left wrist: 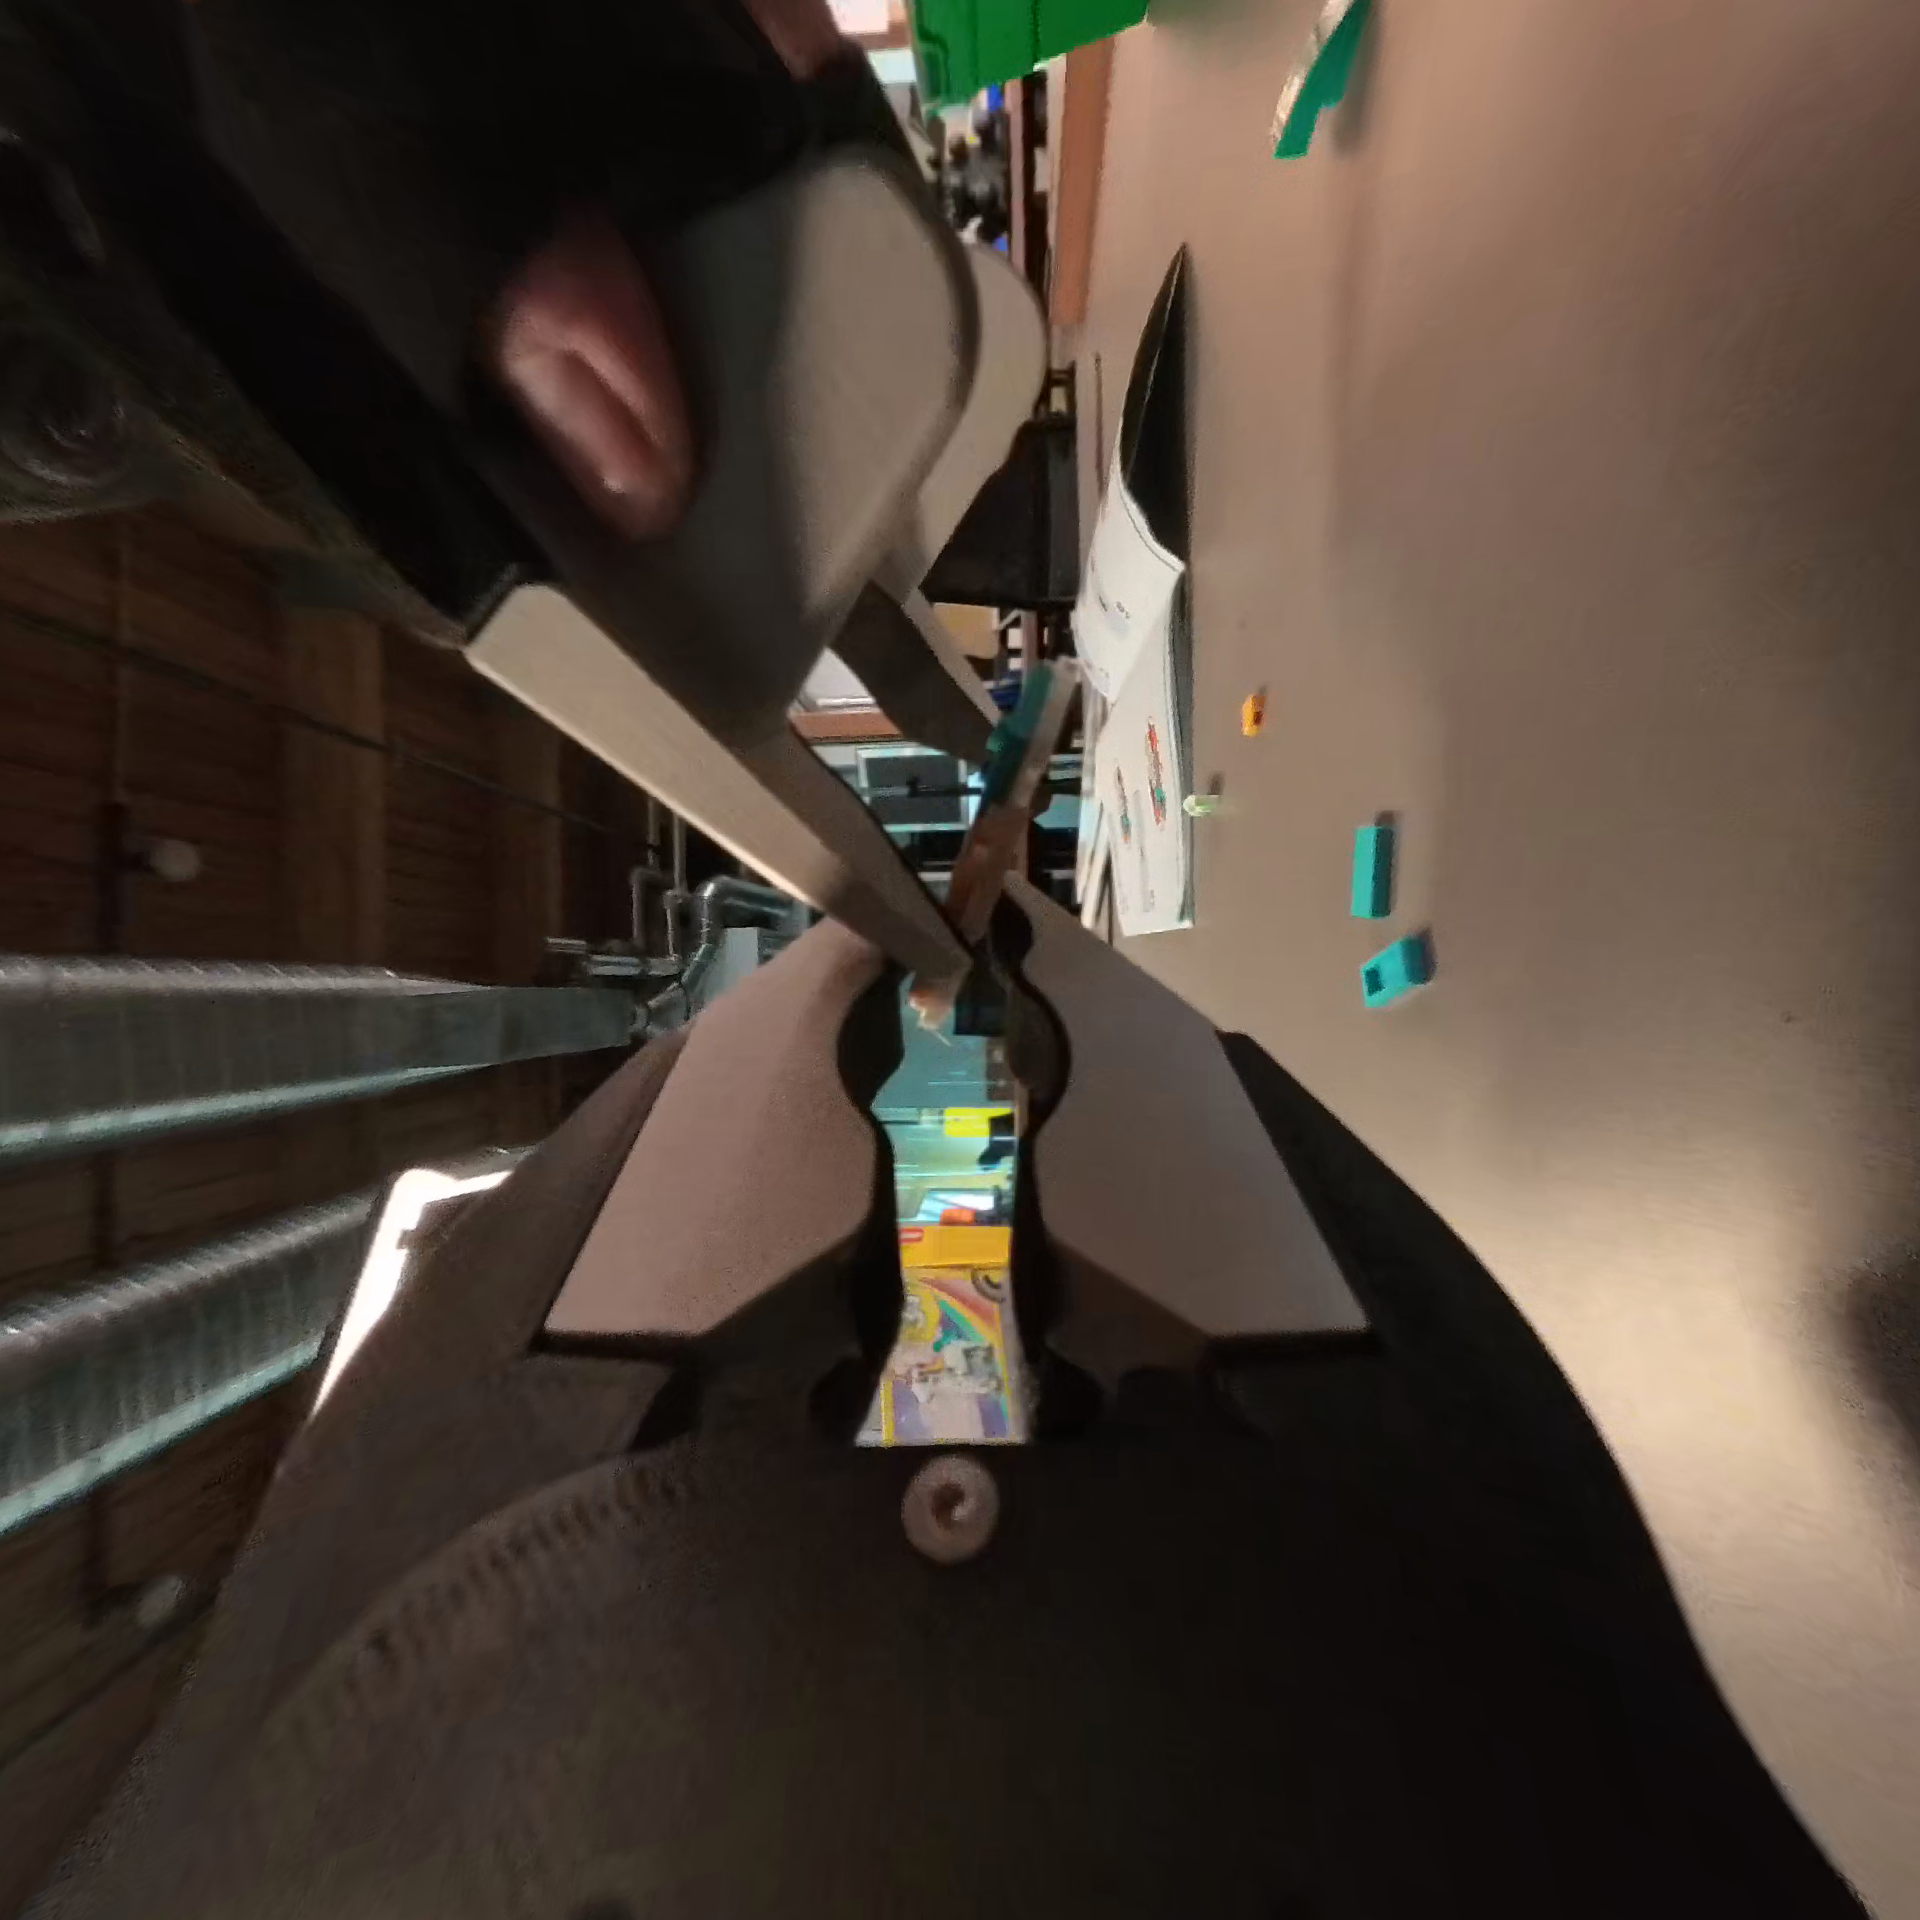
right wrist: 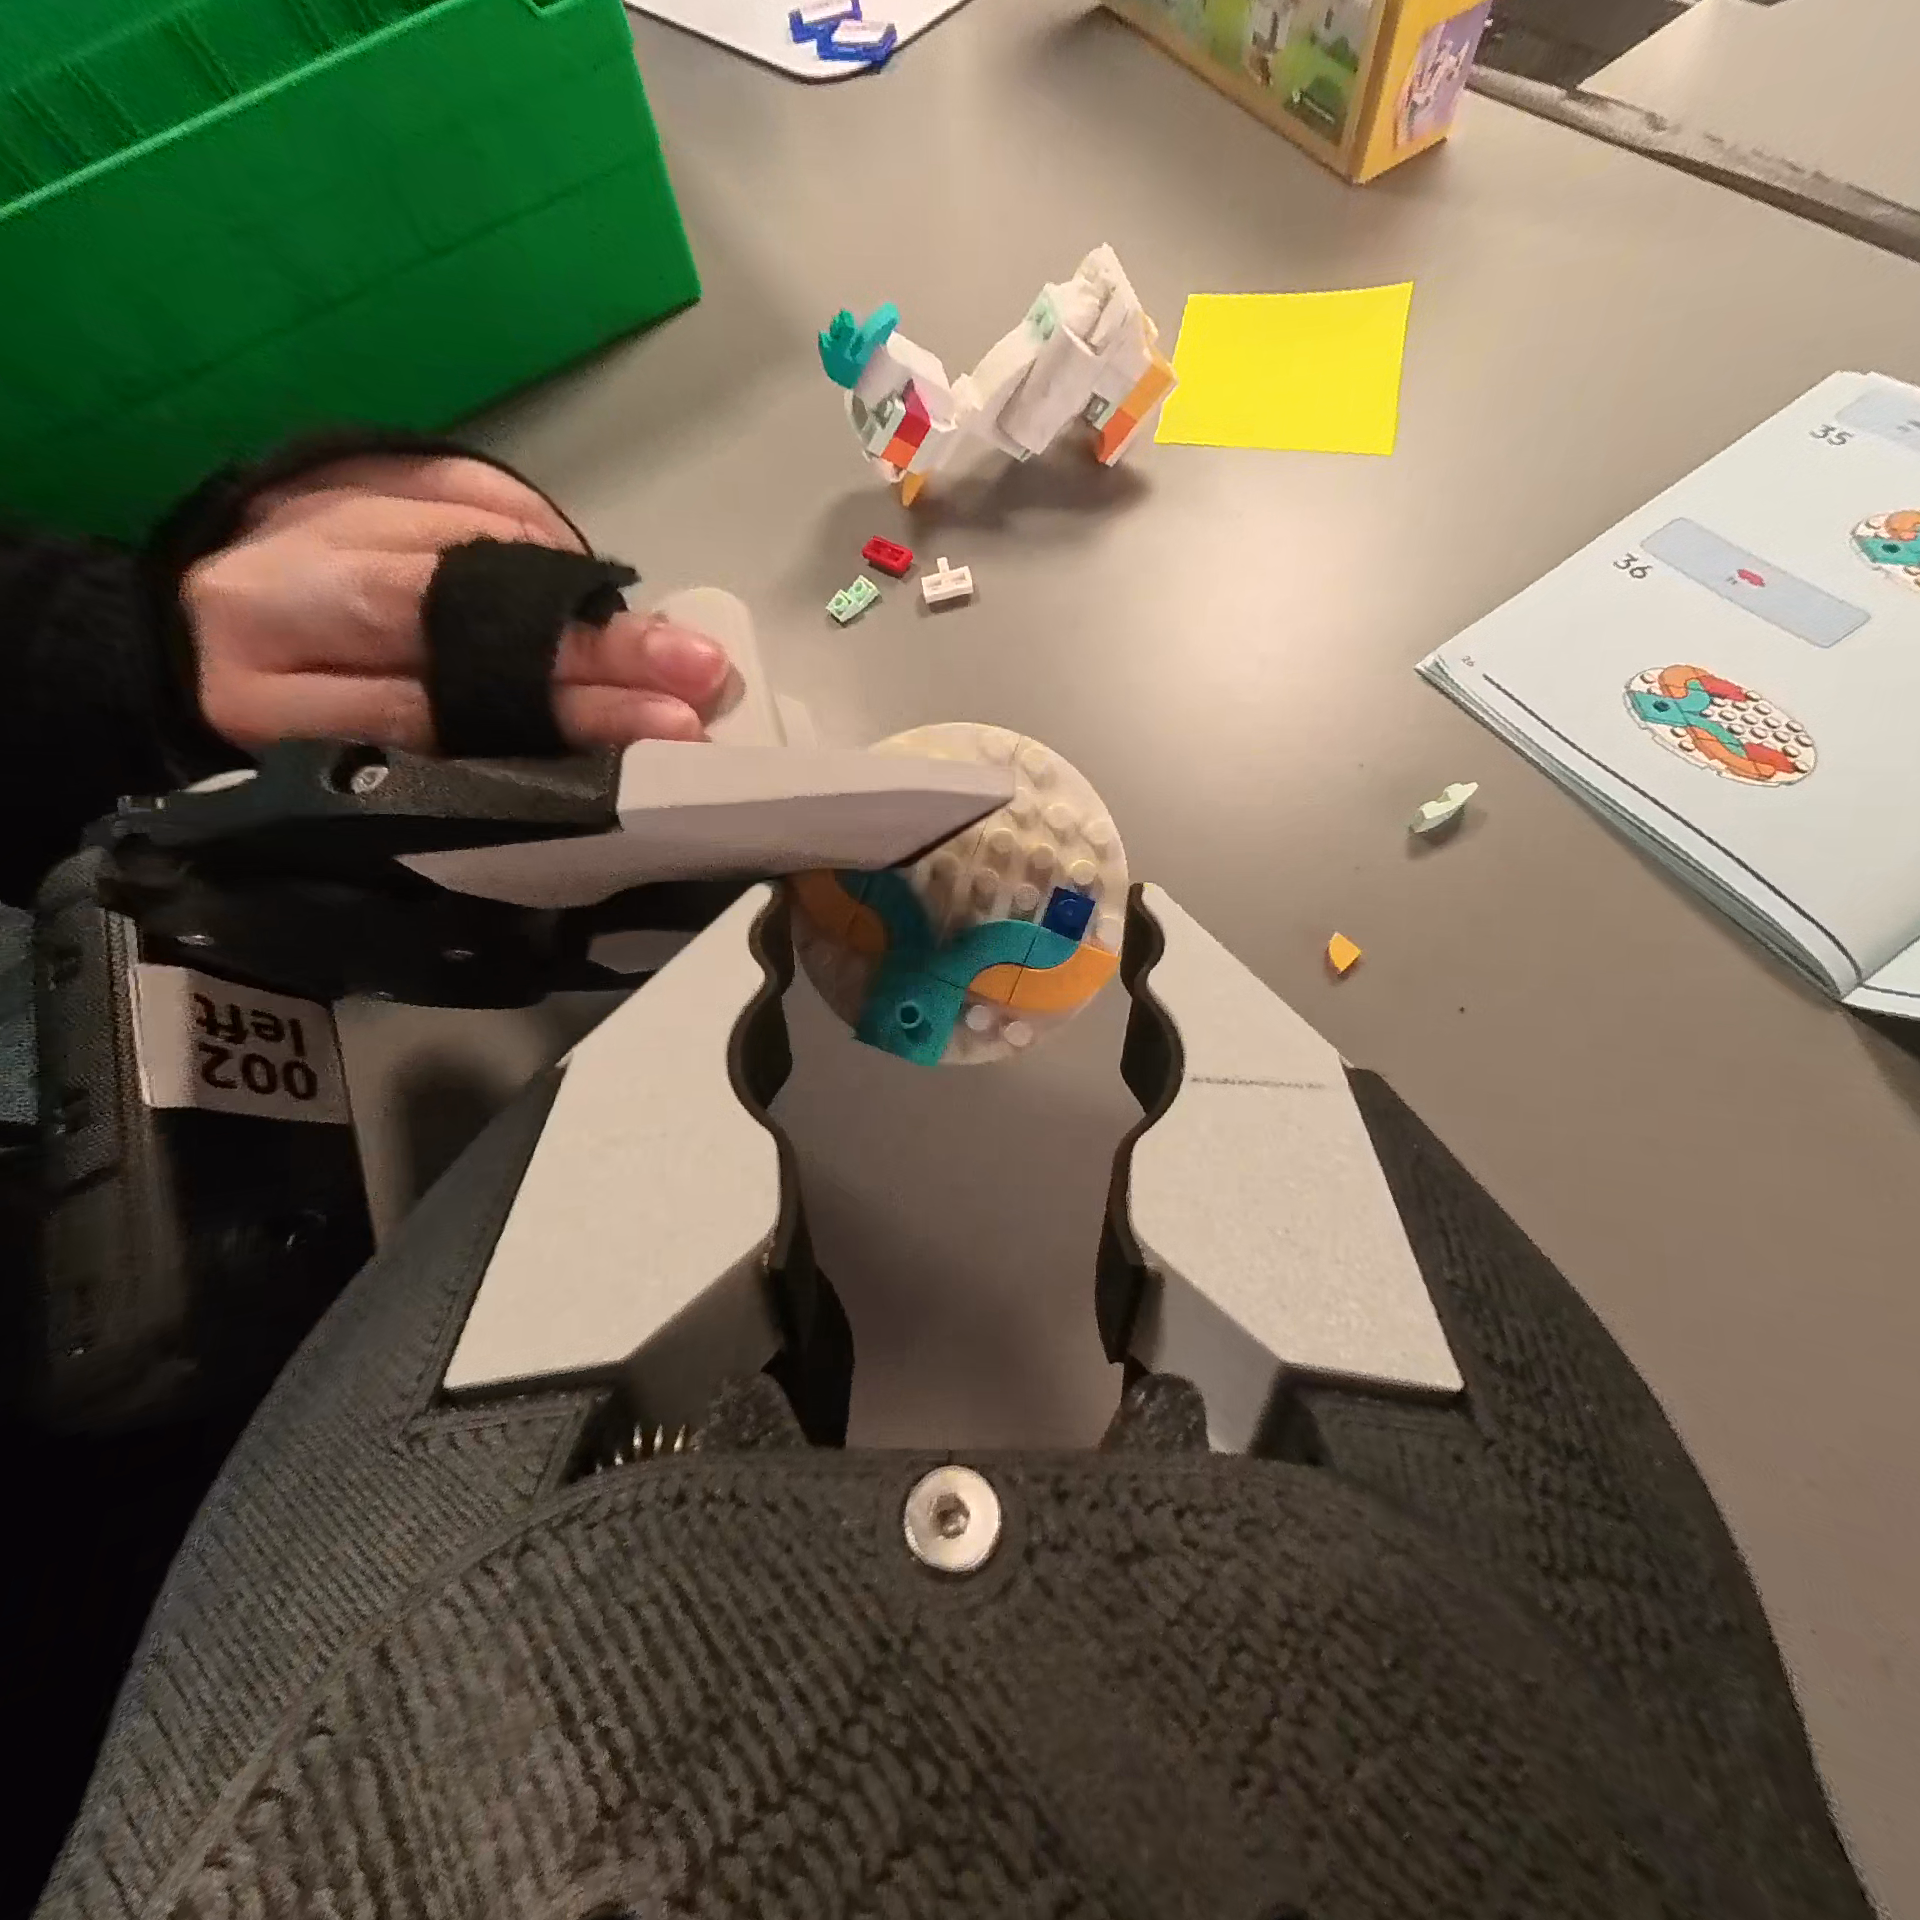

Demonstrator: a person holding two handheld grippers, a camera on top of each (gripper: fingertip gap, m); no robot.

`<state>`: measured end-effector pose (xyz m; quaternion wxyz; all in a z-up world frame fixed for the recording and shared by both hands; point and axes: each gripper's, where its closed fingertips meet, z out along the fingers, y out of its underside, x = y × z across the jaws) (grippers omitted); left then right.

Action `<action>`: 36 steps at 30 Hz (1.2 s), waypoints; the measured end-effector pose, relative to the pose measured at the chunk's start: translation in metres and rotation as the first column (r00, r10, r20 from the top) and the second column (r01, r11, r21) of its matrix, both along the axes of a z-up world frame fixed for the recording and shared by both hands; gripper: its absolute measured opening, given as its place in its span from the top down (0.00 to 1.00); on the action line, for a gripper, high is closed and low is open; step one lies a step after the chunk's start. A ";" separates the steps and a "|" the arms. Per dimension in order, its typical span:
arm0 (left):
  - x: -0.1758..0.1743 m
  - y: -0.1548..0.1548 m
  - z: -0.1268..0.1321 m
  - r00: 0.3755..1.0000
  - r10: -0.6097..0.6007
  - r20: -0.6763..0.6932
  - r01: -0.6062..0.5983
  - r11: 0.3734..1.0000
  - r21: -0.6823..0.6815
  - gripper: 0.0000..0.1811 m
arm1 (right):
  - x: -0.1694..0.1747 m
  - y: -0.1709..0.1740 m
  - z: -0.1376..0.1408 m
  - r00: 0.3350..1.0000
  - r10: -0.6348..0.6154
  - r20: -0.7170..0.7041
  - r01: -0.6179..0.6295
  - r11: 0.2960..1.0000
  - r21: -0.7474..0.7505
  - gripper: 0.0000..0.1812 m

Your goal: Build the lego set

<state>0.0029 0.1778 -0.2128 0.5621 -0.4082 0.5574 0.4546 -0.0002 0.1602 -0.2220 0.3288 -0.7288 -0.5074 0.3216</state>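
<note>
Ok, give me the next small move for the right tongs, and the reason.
Probably close the right tongs gently on the round plate. They stand open and empty, a pad on either side of its rim, while the left tongs pinch only one edge, so a second grip should steady it for pressing pieces.

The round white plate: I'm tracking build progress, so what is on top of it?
On the round white plate sit curved teal and orange tiles and a small blue piece; bare studs fill the rest. The left gripper covers its left edge.
</note>
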 end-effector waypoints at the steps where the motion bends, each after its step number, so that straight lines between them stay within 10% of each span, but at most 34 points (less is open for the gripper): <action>1: 0.000 0.000 -0.002 1.000 0.000 -0.013 0.000 1.000 -0.002 0.94 | 0.001 0.000 -0.002 1.000 0.001 0.004 -0.001 1.000 0.002 0.65; 8: -0.007 -0.002 -0.010 0.999 -0.033 0.004 0.033 0.998 -0.048 0.97 | 0.021 0.018 0.015 0.992 -0.012 -0.128 0.028 0.992 0.127 0.64; 14: 0.000 -0.019 -0.036 0.975 -0.209 -0.070 0.199 0.971 -0.135 0.97 | 0.051 0.060 -0.029 0.997 -0.077 -0.006 0.078 0.996 0.042 0.72; 36: -0.013 -0.011 -0.051 0.979 -0.204 0.013 0.201 0.947 -0.253 0.97 | 0.018 0.066 -0.063 0.987 0.055 0.152 -0.049 0.998 -0.047 0.89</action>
